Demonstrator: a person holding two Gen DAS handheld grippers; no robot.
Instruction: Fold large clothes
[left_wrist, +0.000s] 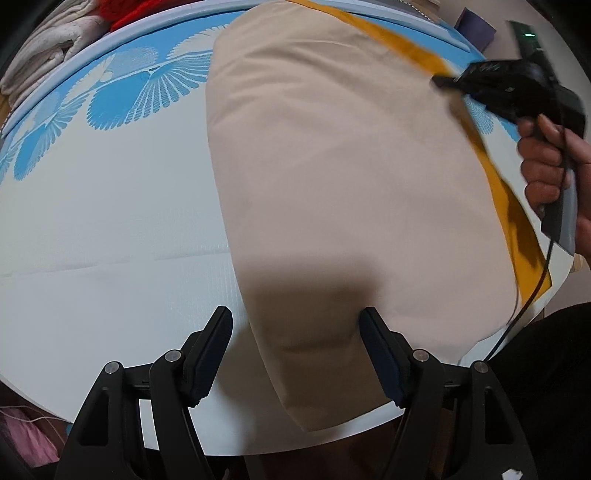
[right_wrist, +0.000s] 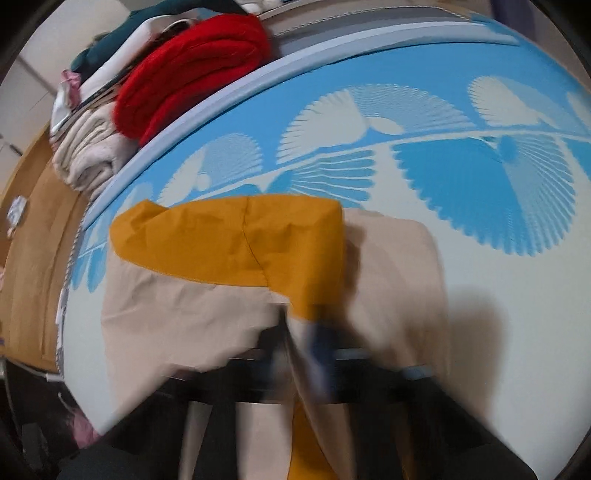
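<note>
Left wrist view: the left gripper (left_wrist: 295, 343) points steeply down over the table (left_wrist: 110, 229), its jaws standing wide with nothing pressed between them. The beige garment (left_wrist: 351, 177) lies flat on the table; its near end runs between the two open fingers (left_wrist: 210, 354) and out under the claw, while the bulk of the cloth spreads ahead of it and to its right. A mustard-yellow panel (left_wrist: 517, 229) edges the garment on the side farthest from the left finger. The right gripper (left_wrist: 443, 82), held in a hand (left_wrist: 554, 166) (a cable trails from its handle), sits ahead and well to the right of the left claw, its tip at the yellow edge.

Right wrist view: the picture is motion-blurred near the right gripper (right_wrist: 306, 332). Its jaws are closed together, and folds of beige and yellow cloth (right_wrist: 236, 236) appear pinched between them, the fabric rising to the fingertips and draping back beneath the claw. The rest of the garment lies ahead of it, the yellow panel uppermost. Beyond the table's far rim, ahead and left of this claw, stands a pile of folded clothes, a red knit (right_wrist: 192, 74) on top.
</note>
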